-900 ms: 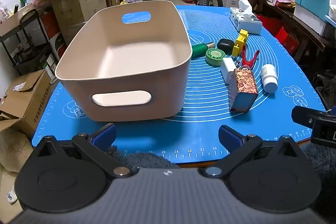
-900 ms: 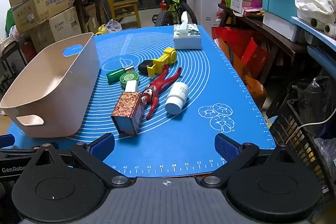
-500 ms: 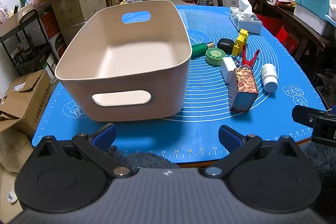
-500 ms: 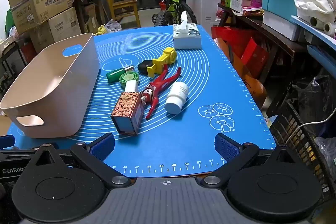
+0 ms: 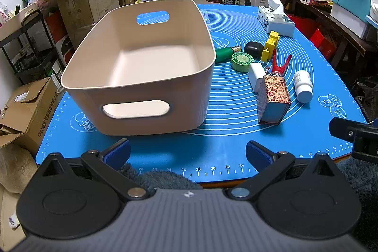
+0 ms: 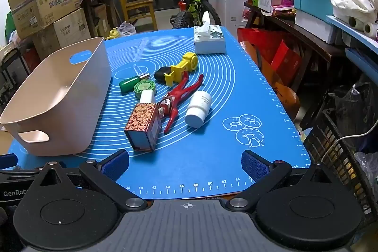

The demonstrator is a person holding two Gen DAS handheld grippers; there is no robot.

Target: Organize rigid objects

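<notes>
Since the patterned box (image 6: 144,126) lies on its side nearest the grippers, it looks the easiest first pick: stiff, probably light cardboard, best pinched across its narrow flat sides. The white pill bottle (image 6: 198,109) just beside it is smooth and round, so it may roll; take it across the body. Both rest on the blue mat (image 6: 236,91) covering the bench, right of the empty beige bin (image 5: 146,91). Left gripper (image 5: 187,152) and right gripper (image 6: 184,163) hover spread wide, holding nothing.
</notes>
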